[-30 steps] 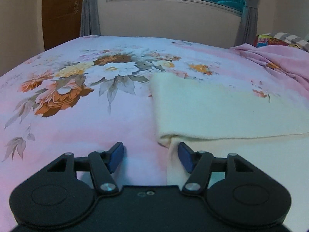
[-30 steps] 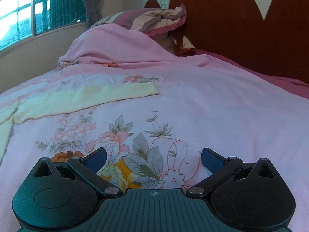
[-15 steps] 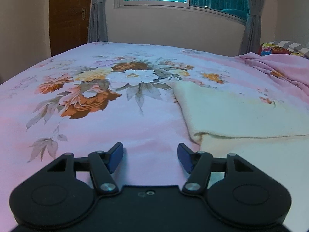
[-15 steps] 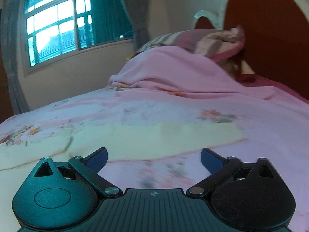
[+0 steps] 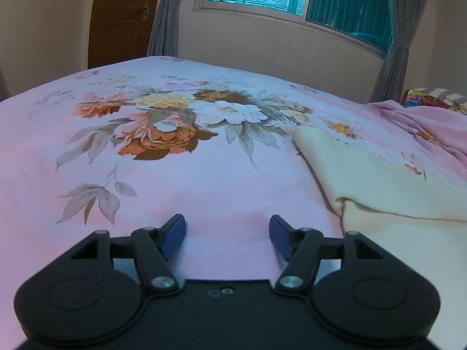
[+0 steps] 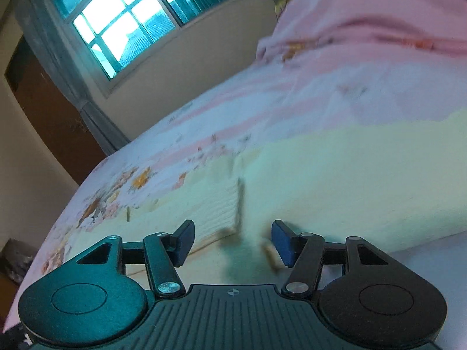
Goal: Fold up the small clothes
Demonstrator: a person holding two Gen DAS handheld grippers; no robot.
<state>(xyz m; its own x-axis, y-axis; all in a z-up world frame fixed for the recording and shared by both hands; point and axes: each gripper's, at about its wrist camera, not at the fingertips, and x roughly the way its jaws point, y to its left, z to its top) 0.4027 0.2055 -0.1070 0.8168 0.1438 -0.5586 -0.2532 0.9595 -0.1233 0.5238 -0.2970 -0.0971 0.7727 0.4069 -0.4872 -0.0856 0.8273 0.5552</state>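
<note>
The pale yellow garment (image 6: pixel 335 180) lies spread on the floral bed (image 5: pixel 204 192), and it looks like the reach-in before a fold: the tilted right claw (image 6: pixel 232 240) is closing over its ribbed edge, nothing pinched yet, while the left claw (image 5: pixel 227 234) hangs spread over bare sheet beside it.

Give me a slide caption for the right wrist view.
Right gripper, jaws closing, over a pale yellow knit garment on a pink floral bedsheet.

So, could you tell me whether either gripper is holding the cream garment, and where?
Nothing is held: left gripper open over bedsheet; right gripper closing above the cream garment.
</note>
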